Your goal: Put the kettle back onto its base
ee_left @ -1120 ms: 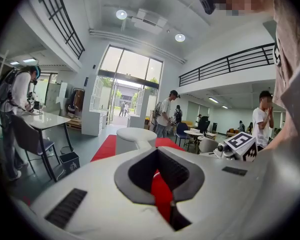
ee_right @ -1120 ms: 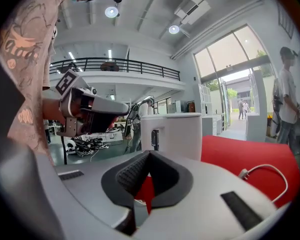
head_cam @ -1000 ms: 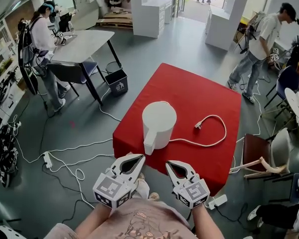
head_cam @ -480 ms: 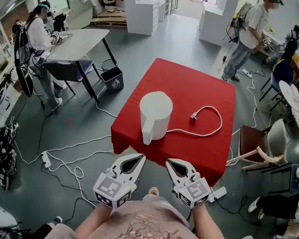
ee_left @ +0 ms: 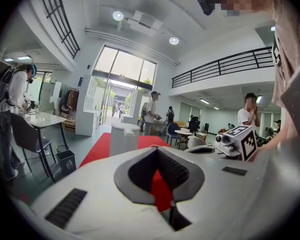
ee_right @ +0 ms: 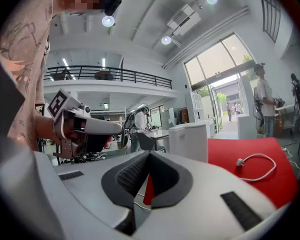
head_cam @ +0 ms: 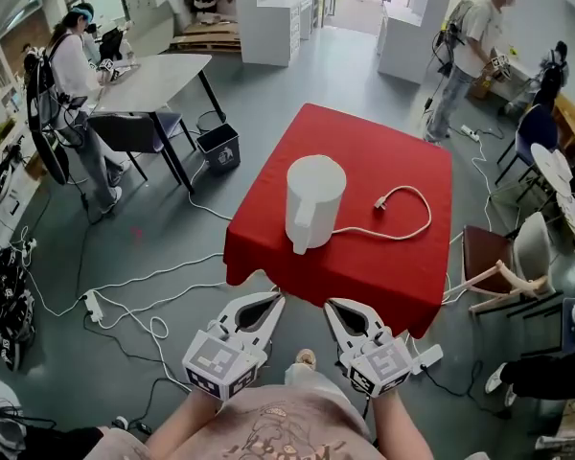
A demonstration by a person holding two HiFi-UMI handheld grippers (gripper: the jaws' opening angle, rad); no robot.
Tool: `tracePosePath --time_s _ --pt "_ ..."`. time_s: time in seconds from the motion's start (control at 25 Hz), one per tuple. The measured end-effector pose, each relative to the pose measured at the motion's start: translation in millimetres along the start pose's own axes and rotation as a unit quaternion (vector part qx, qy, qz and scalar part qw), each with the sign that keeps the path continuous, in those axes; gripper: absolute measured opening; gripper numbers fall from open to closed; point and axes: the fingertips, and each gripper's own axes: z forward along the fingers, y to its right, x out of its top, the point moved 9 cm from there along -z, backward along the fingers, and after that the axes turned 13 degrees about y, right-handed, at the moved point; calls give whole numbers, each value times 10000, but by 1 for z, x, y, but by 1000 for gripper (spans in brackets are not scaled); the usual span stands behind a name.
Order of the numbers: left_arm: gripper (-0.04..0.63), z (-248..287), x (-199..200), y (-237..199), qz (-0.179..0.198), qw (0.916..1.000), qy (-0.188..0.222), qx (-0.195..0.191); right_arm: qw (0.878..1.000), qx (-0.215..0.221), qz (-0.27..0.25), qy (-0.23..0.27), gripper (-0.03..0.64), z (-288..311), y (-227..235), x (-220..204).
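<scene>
Red-clothed counter (head_cam: 364, 151), head view: white lidded plastic kettle (head_cam: 314, 199) stands upright near the middle, with a white power cord (head_cam: 379, 202) looping to its right. Held low, short of the near edge: left claw (head_cam: 274, 299), right claw (head_cam: 333, 305). Left gripper view: jaws together, empty, kettle ahead. Right gripper view: jaws together, empty.

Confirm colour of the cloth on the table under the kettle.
Plain red cloth, under the white kettle; clearest in the head view.

left gripper (head_cam: 278, 297), right gripper (head_cam: 331, 304), farther from red table (head_cam: 383, 257) (over floor (head_cam: 134, 343))
</scene>
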Motion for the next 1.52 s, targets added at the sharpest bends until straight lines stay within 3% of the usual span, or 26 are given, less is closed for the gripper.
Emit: tracePosePath --time_s 0.32,0.84,1.04,1.52 --pt "-12 -63 -3 17 48 9998 114 -180 9997 -150 -35 214 8 -23 -72 11" --pt "-12 -124 1 81 -147 9972 271 -674 9942 -893 -263 542 8 -108 -175 51" --pt "-12 -134 8 108 -284 9969 200 -712 9934 -968 -246 568 8 -135 -187 56" --pt "-12 -128 7 146 -28 9946 433 -946 9907 -1044 -437 761 8 -169 -185 64"
